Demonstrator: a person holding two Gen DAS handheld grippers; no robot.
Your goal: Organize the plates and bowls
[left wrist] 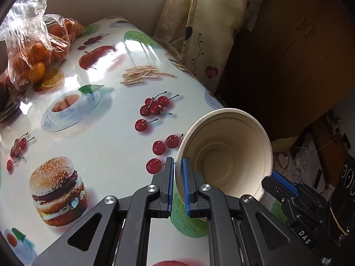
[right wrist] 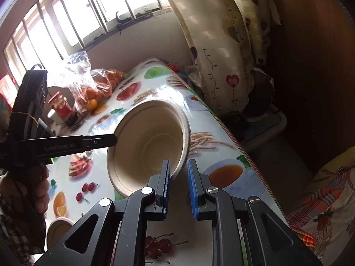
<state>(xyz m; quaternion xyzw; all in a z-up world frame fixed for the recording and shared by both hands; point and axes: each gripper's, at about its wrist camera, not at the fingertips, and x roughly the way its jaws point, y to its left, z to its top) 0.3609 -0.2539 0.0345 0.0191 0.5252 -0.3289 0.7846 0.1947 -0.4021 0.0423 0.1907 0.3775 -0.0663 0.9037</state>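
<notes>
Left gripper (left wrist: 177, 188): your fingers are closed on the rim of the pulp bowl (left wrist: 226, 153), one pad outside the wall, one inside. The bowl is tipped on its side, mouth toward the camera, held up off the table (left wrist: 99, 137).

Right gripper (right wrist: 178, 188): fingers parted, with the opposite rim of the same bowl (right wrist: 150, 141) sitting in the gap between them. From the right wrist view you cannot tell whether either pad (right wrist: 192, 188) touches the rim; neither is clamped on it.

Handling, by my read: moulded fibre, very light, matte and not slippery. The wall looks thin and likely flexes or creases under a hard squeeze; the rolled rim is the stiffest part. Take hold there, pads straddling the lip, light pressure only.

A second bowl (right wrist: 58, 229) sits low to the left of your right fingers, at the table's near edge. Possible nesting target, though that is a guess.

Bag of oranges (left wrist: 35, 51) lies far ahead-left of your left fingers, well apart.
</notes>
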